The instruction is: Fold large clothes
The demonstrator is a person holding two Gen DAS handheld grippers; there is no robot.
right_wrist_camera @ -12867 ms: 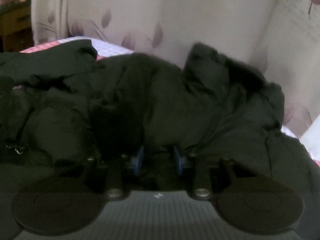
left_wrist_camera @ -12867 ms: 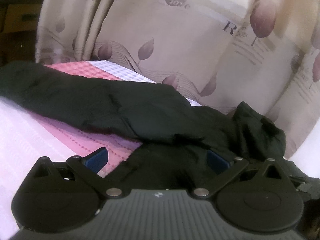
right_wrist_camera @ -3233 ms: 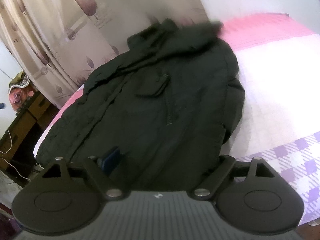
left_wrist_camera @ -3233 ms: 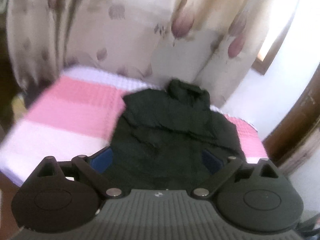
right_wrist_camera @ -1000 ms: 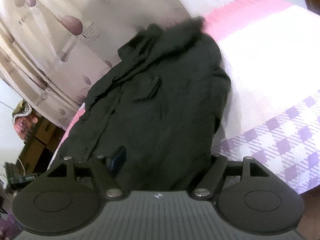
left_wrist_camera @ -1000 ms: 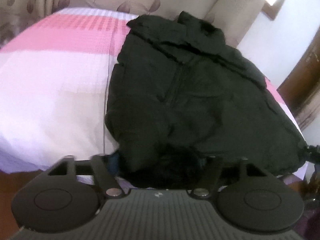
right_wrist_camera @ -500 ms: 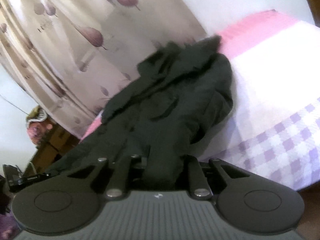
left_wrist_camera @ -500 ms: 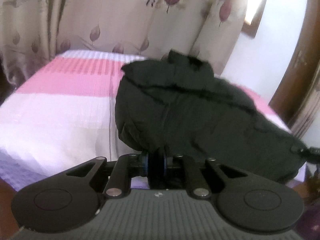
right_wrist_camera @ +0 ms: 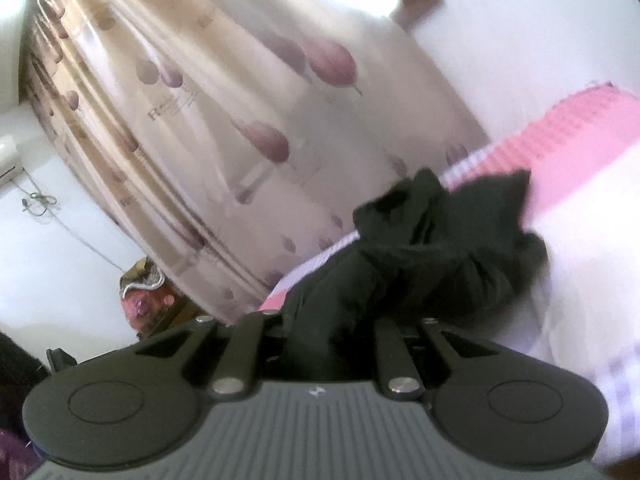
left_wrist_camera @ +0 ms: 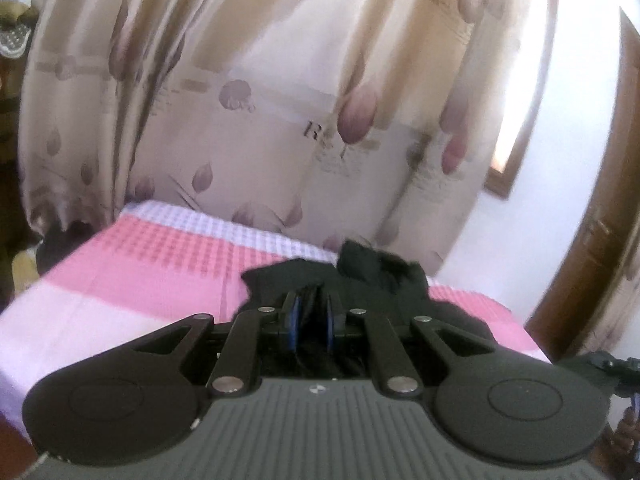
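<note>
The black padded jacket (left_wrist_camera: 380,276) lies bunched on the bed straight ahead of both tools, its near hem raised and pinched between the left tool's blue pads and likewise caught in the right tool (right_wrist_camera: 420,256), its collar end farthest away.

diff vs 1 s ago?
Both grippers closed on the black jacket's near hem and are lifting it: left gripper and right gripper now pinch fabric, jaws open before. Collar end remains on the pink bed.
</note>
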